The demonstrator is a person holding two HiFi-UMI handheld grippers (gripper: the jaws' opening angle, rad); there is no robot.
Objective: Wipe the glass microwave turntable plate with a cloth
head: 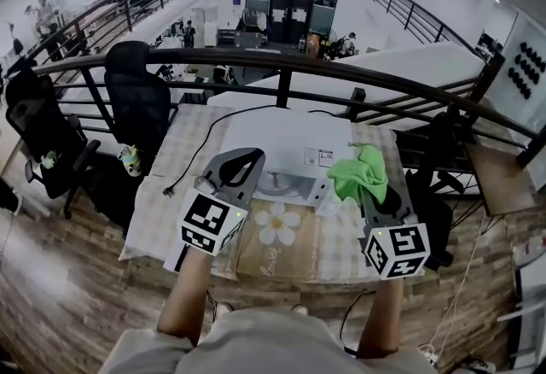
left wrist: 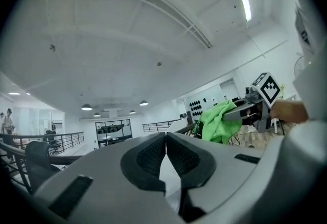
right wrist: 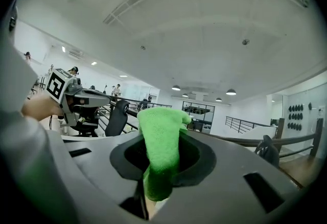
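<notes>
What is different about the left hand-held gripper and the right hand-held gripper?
The left hand-held gripper has its jaws closed together with nothing between them, while the right hand-held gripper is shut on a green cloth. In the head view the left hand-held gripper's grey tips are bare, but the cloth drapes over the right hand-held gripper's tips. Both are tilted upward.

The microwave (head: 286, 146) stands on the tabletop (head: 153, 219). A cable (head: 205, 143) lies left of it, the cloth (head: 358, 172) at its right, a railing (head: 281, 63) behind.

Table (head: 156, 212) with microwave (head: 281, 146), flowered mat (head: 278, 241)
</notes>
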